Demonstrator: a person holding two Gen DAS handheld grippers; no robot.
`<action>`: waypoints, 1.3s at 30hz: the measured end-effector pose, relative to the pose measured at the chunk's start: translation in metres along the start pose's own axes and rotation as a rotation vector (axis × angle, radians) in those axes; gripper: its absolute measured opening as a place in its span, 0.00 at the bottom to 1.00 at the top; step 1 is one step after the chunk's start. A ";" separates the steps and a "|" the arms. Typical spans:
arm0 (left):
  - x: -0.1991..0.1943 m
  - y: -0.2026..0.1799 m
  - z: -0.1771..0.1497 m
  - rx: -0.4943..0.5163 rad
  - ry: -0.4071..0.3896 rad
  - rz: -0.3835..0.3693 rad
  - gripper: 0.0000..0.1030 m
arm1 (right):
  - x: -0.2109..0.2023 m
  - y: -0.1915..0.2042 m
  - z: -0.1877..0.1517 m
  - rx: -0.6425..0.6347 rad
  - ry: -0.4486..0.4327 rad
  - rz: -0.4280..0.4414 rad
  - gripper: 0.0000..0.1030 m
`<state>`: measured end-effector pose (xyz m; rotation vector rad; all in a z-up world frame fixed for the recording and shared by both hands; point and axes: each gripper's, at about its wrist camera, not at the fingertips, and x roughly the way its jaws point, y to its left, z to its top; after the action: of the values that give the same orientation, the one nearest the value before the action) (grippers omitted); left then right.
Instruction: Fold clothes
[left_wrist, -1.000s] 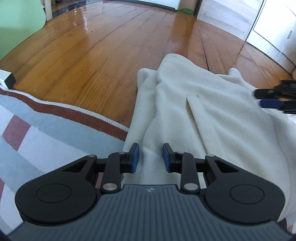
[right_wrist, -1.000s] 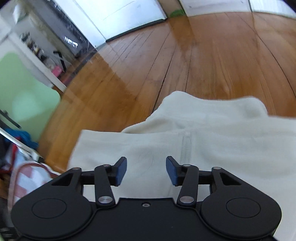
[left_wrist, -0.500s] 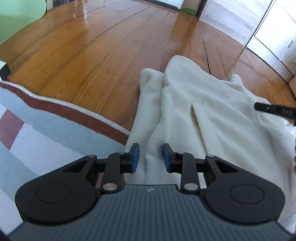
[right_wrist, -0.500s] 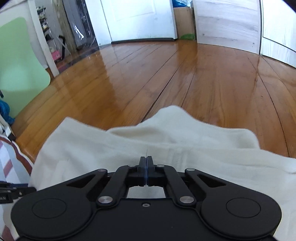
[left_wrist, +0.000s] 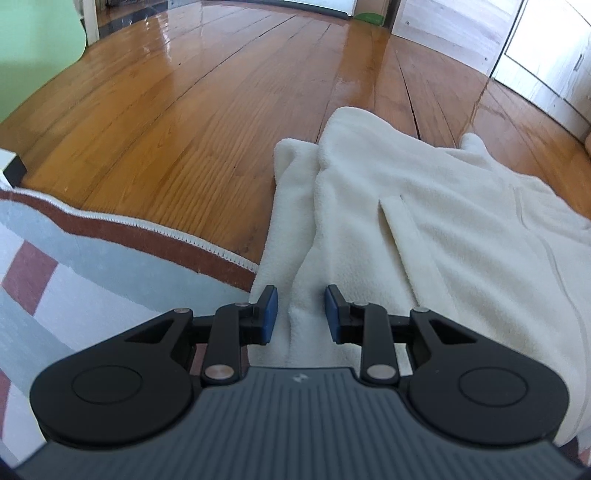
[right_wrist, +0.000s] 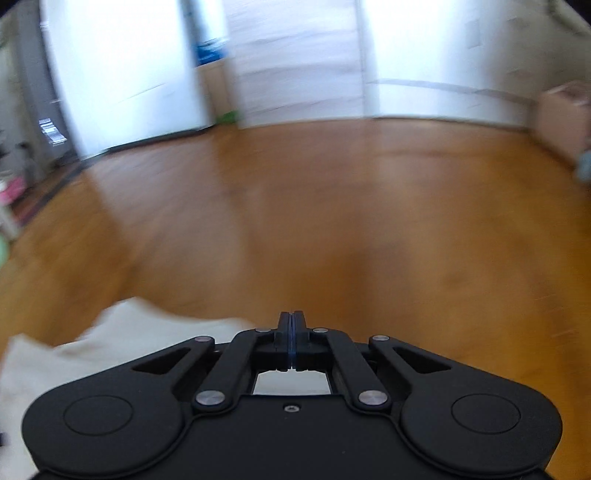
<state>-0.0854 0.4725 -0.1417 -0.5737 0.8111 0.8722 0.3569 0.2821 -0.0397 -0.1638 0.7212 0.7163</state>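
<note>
Since the earlier frames the right tool (right_wrist: 291, 341) has been swung upward and sideways: half a second ago the cream garment filled the lower half of its view, whereas now only a blurred corner of it is left at the lower left, and the rest is taken up by smeared floorboards and white doors. Its jaws were closed within that same interval and are seen pressed together; whether any cloth is pinched between them cannot be told, as nothing pale shows at the tips. By contrast, the left view has hardly been altered.

Largest in the left view is the wooden floor (left_wrist: 207, 122), across the upper frame. Over it, from centre to right edge, the fleece garment (left_wrist: 443, 236) is spread, its left border doubled under itself and a pocket slit (left_wrist: 389, 201) visible near the centre. At the lower left the striped rug (left_wrist: 92, 254) is partly overlapped by the garment's near edge. Smallest, at the bottom centre, the left tool (left_wrist: 301, 314) is held released, a raised ridge of fleece lying between its blue pads.

The fabric is judged soft, thick and light, limp when lifted, not slippery and not fragile. A doubled edge or corner is likely best taken, since a single flat layer would be hard to gather
</note>
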 end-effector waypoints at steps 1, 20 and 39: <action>0.000 -0.002 0.001 0.022 0.000 0.009 0.27 | -0.003 -0.025 0.003 -0.007 -0.028 -0.094 0.00; -0.006 -0.011 0.015 -0.050 -0.018 -0.013 0.40 | -0.079 -0.143 -0.068 0.201 0.074 0.060 0.83; -0.005 -0.034 -0.004 0.056 -0.039 0.071 0.39 | -0.077 -0.089 -0.110 0.053 0.026 0.124 0.03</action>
<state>-0.0606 0.4497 -0.1354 -0.4803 0.8220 0.9198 0.3139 0.1322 -0.0807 -0.0812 0.7794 0.8132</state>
